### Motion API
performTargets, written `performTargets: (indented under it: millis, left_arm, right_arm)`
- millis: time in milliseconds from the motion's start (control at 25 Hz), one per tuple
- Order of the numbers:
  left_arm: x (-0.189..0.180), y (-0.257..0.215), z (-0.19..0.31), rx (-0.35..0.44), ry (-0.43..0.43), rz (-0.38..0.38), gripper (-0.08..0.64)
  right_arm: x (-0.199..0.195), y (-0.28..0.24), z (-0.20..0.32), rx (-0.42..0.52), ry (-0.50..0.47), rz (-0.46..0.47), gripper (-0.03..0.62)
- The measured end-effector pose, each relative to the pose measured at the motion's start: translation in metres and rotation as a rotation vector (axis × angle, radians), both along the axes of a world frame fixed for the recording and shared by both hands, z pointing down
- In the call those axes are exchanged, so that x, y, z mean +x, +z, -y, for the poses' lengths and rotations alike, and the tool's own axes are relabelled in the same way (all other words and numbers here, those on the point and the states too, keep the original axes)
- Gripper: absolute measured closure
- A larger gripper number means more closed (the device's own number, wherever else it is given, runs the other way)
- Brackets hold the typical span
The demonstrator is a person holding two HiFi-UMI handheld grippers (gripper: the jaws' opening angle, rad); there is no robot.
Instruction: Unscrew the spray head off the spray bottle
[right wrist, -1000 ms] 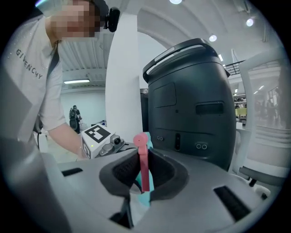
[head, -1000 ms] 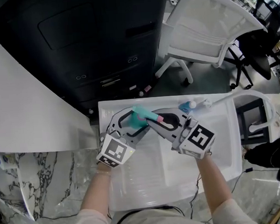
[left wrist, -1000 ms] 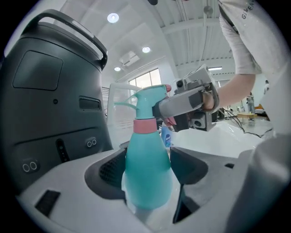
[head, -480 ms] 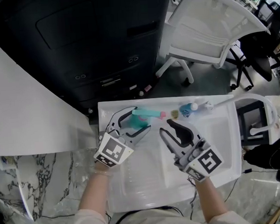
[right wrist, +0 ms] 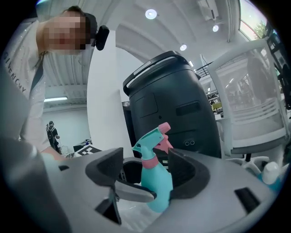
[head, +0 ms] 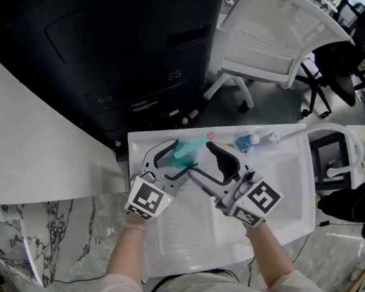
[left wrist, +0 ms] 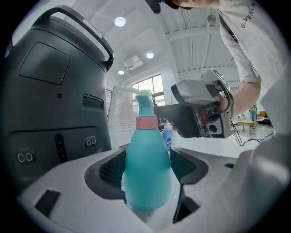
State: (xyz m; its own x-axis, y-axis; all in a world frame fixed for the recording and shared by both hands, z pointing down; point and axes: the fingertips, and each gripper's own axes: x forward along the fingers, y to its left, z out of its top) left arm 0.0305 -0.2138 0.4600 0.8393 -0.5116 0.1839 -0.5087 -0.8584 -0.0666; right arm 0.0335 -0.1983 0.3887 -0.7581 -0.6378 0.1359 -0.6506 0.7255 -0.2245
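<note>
Our left gripper (left wrist: 146, 179) clenched the body of the teal spray bottle (left wrist: 146, 154) above the white counter (head: 285, 185). Its spray head (right wrist: 152, 140) and pink collar (right wrist: 148, 161) sat between the jaws of our right gripper (right wrist: 145, 170), which had just been opening and stood released.

Bright ceiling lights (right wrist: 151, 14), fisheye-warped edges, dark corners
</note>
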Motion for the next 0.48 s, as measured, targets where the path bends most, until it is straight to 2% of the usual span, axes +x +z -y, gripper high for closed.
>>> performTargets:
  millis: [120,240,400,480]
  left_arm:
    - [0.0,0.0,0.0,0.002,-0.004,-0.003,0.249]
    - [-0.001,0.001,0.0,0.003,-0.006,-0.003,0.249]
    - [-0.001,0.002,0.0,0.004,-0.007,-0.003,0.249]
    - [-0.001,0.002,0.0,0.004,-0.007,-0.002,0.249]
  right_arm:
    - [-0.009,-0.004,0.005,-0.011,-0.042,0.018,0.24]
    - [-0.02,-0.006,0.011,-0.024,-0.065,0.027,0.225]
    - [-0.028,-0.006,0.019,-0.023,-0.043,-0.014,0.23]
    - [-0.027,-0.004,0.02,-0.017,-0.035,-0.046,0.265]
